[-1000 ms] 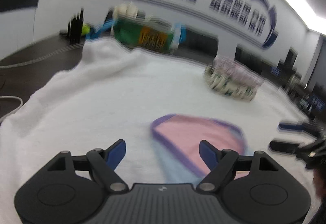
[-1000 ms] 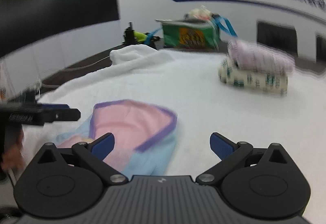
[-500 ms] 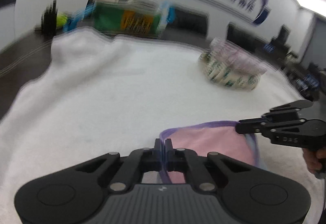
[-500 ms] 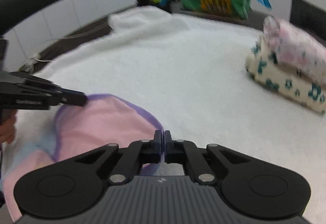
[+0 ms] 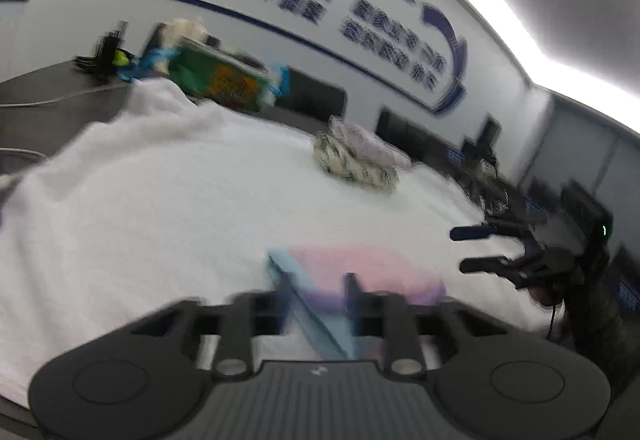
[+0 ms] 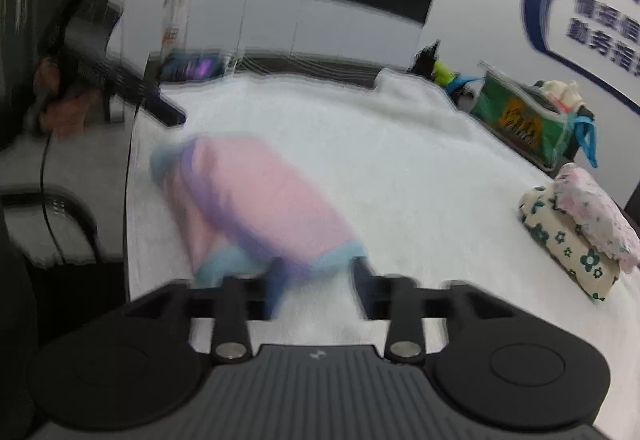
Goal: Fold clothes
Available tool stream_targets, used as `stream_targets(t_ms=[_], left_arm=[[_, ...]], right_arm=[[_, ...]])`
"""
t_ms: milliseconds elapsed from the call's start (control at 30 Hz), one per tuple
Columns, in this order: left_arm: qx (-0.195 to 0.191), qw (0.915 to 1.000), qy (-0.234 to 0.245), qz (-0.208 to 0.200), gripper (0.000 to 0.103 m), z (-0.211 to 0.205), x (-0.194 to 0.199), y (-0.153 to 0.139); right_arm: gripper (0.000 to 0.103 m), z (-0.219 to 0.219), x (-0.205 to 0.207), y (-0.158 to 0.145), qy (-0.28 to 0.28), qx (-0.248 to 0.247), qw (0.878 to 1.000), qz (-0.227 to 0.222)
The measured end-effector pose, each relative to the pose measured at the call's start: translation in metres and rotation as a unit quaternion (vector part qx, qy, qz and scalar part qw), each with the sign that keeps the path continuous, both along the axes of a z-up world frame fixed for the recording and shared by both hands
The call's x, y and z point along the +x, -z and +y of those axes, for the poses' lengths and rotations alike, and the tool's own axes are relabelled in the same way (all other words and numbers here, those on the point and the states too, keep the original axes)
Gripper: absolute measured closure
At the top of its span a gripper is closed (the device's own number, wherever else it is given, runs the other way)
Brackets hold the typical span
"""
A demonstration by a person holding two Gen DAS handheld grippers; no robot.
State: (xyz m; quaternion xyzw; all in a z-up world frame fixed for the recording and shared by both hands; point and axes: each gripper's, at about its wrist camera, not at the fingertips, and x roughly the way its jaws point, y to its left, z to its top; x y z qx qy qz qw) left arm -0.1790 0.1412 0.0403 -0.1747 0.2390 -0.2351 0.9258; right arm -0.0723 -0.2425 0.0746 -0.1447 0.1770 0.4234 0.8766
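Note:
A pink garment (image 5: 360, 268) with purple trim and a light blue layer lies folded on the white towel-covered table (image 5: 160, 199). My left gripper (image 5: 316, 292) hovers open at its near edge, and a blurred blue edge shows between the fingers. In the right wrist view the same garment (image 6: 260, 199) lies as a long pink bundle, and my right gripper (image 6: 318, 280) stands open at its near blue end. The right gripper (image 5: 480, 248) also shows at the right of the left wrist view, fingers apart. The left gripper (image 6: 160, 107) appears as a dark blurred bar beyond the garment.
A stack of folded patterned clothes (image 6: 580, 232) sits at the right, also visible as the stack (image 5: 360, 159) further back. A green bag (image 6: 516, 119) stands at the far edge. The table's left edge (image 6: 130, 199) borders a dark chair (image 6: 60, 207). A hand (image 6: 60, 111) holds the left gripper.
Both grippers were shut at the garment's purple edge half a second ago and are now open. The garment lies folded over, and both views have swung and pulled back.

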Motion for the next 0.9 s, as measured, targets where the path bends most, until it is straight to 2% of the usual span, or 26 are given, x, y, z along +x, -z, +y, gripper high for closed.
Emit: stream_targets(t_ms=[33,67,100,133,167,267,333,433,533,633,733,800,833,900], left_arm=[[-0.011,0.9999,-0.005,-0.002,0.051,-0.001,0.006,-0.002],[-0.006,0.9999,-0.015,0.007,0.050,-0.007,0.014,-0.002],[-0.001,0.9996,-0.024,0.016,0.050,-0.014,0.022,-0.001],[0.005,0.9991,-0.034,0.026,0.050,-0.020,0.029,-0.001],[0.015,0.9983,-0.041,0.038,0.050,-0.029,0.036,0.001],[0.066,0.9925,-0.056,0.087,0.050,-0.062,0.051,0.009],[0.093,0.9874,-0.079,0.101,0.050,-0.077,0.047,0.015],[0.151,0.9761,-0.119,0.101,0.039,-0.093,0.041,0.018],[0.200,0.9673,-0.130,0.085,0.038,-0.108,0.032,0.020],[0.196,0.9669,-0.138,0.088,0.038,-0.110,0.032,0.022],[0.154,0.9714,-0.153,0.096,0.038,-0.102,0.026,0.019],[0.130,0.9712,-0.166,0.111,0.038,-0.097,0.027,0.019],[0.124,0.9706,-0.171,0.116,0.038,-0.097,0.027,0.019],[0.132,0.9698,-0.172,0.112,0.040,-0.102,0.024,0.020]], right_arm=[[0.039,-0.002,-0.003,0.000,0.004,0.004,1.000,0.002],[0.027,-0.004,-0.006,-0.001,0.009,0.008,1.000,0.003],[0.019,-0.007,-0.008,-0.001,0.013,0.012,1.000,0.005],[0.006,-0.001,-0.003,0.000,0.037,0.028,0.999,0.015],[0.004,0.006,0.003,0.002,0.065,0.047,0.996,0.026],[0.005,0.026,0.019,0.020,0.126,0.056,0.981,0.133],[0.006,0.036,0.016,0.035,0.148,0.049,0.972,0.176],[0.008,0.045,-0.001,0.050,0.184,0.041,0.963,0.191],[0.011,0.051,-0.019,0.061,0.222,0.043,0.957,0.182],[0.012,0.050,-0.037,0.068,0.255,0.058,0.950,0.174],[0.012,0.049,-0.045,0.065,0.289,0.069,0.941,0.161],[0.012,0.045,-0.052,0.061,0.298,0.100,0.934,0.168],[0.012,0.047,-0.053,0.063,0.300,0.099,0.933,0.170],[0.012,0.053,-0.055,0.069,0.303,0.092,0.933,0.172]])
